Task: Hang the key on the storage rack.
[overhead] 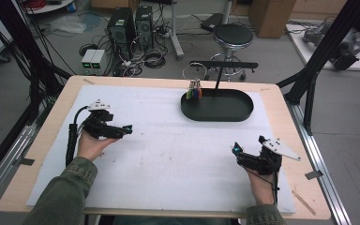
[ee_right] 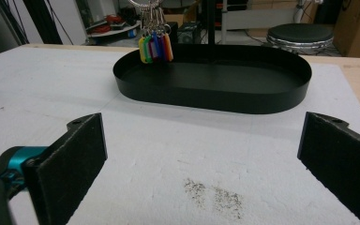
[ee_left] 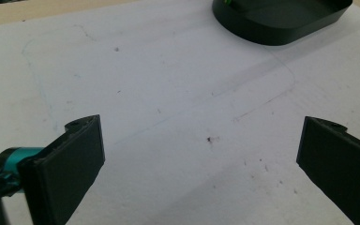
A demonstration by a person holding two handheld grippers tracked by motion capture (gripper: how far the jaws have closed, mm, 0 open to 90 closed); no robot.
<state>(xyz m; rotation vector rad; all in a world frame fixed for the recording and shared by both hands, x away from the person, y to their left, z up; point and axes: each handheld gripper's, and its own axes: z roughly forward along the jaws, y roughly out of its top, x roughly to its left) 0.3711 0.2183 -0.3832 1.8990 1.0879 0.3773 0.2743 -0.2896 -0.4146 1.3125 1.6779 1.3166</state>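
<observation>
Key tags (ee_right: pixel 155 47): hang on rings from stand (overhead: pixel 217 75) over the black oval tray (ee_right: pixel 281 98), far side of table (overhead: pixel 42 140) | light, loose, swingy; pinch the ring | your left gripper (overhead: pixel 127 129) and right gripper (overhead: pixel 236 149): jaws wide apart, holding nothing.

Two grippers: the left gripper (overhead: pixel 127 129) and the right gripper (overhead: pixel 236 149), each with two black jaws set wide apart. One black oval tray (overhead: pixel 218 111) lies ahead of both grippers, with one upright stand (overhead: pixel 221 70) rising from it. One bunch of coloured key tags (ee_right: pixel 155 47) hangs over the tray, about five tags. One white mat (overhead: pixel 168 154) lies under both grippers.
</observation>
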